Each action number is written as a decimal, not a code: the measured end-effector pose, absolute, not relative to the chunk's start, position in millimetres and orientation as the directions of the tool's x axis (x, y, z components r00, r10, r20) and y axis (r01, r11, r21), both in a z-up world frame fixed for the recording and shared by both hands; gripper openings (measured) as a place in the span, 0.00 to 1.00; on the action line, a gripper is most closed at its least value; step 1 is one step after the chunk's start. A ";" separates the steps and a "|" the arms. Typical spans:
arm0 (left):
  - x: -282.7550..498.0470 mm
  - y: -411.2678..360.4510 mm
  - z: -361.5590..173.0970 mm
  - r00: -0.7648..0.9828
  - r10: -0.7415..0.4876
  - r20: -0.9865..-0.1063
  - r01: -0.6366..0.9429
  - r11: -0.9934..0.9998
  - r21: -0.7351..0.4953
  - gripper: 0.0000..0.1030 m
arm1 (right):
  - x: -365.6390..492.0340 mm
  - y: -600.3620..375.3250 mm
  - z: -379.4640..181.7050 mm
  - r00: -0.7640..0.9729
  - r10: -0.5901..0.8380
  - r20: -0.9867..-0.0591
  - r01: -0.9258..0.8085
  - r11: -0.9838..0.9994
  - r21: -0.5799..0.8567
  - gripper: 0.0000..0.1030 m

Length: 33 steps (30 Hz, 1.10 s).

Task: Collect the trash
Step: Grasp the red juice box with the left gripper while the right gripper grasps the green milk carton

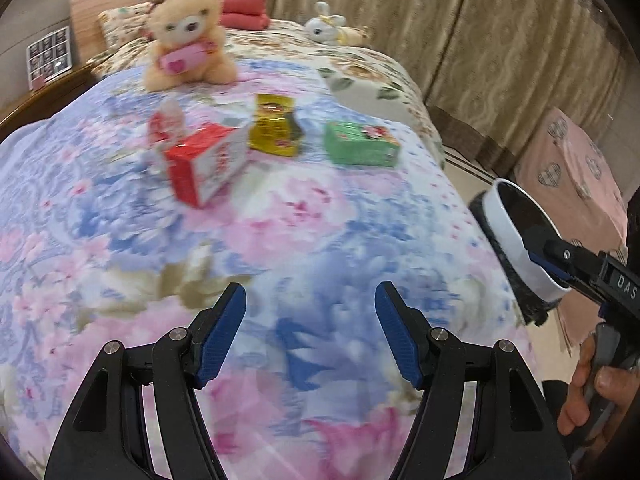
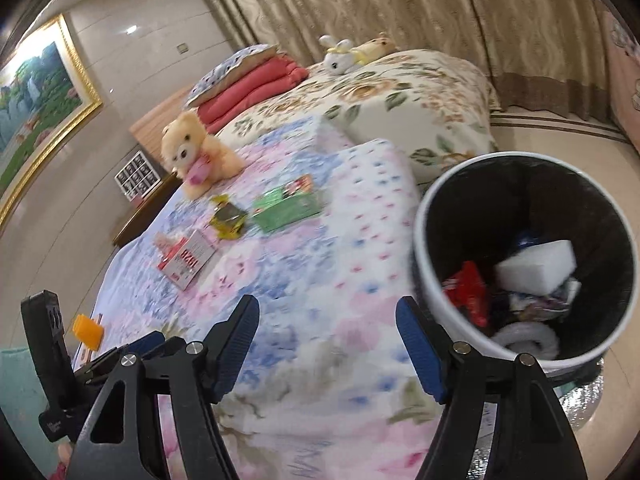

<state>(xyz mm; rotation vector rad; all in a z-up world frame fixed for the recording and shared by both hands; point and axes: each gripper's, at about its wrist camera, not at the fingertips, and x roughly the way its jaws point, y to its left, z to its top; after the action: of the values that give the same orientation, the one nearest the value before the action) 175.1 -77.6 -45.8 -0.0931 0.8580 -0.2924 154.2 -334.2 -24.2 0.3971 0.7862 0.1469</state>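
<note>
A red and white carton, a yellow foil wrapper and a green box lie on the floral bed quilt. A white trash bin with a black liner stands off the bed's right side and holds several pieces of trash; it also shows in the left wrist view. My left gripper is open and empty above the quilt, well short of the items. My right gripper is open and empty, its right finger next to the bin's rim.
A beige teddy bear sits behind the trash items. A white plush rabbit, folded red blankets and a pillow lie farther back. Curtains hang behind, a pink cabinet at right.
</note>
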 end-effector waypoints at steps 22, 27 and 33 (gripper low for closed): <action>234.7 -14.1 -61.2 0.624 -0.187 -0.759 0.082 0.981 -0.174 0.67 | 238.3 -265.3 -48.4 0.660 0.308 -0.686 -0.075 0.935 0.347 0.77; 255.3 -9.8 -59.4 0.632 -0.171 -0.756 0.072 0.984 -0.162 0.67 | 265.4 -253.2 -50.7 0.655 0.295 -0.696 -0.091 0.945 0.314 0.79; 274.6 -9.3 -59.1 0.640 -0.169 -0.750 0.068 0.984 -0.163 0.67 | 289.5 -269.9 -55.9 0.652 0.315 -0.690 -0.064 0.929 0.364 0.79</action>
<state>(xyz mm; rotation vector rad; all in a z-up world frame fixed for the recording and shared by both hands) 274.6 -9.3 -59.1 -0.1235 0.8668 -0.1356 289.5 -269.9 -55.9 0.3226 0.8363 0.2192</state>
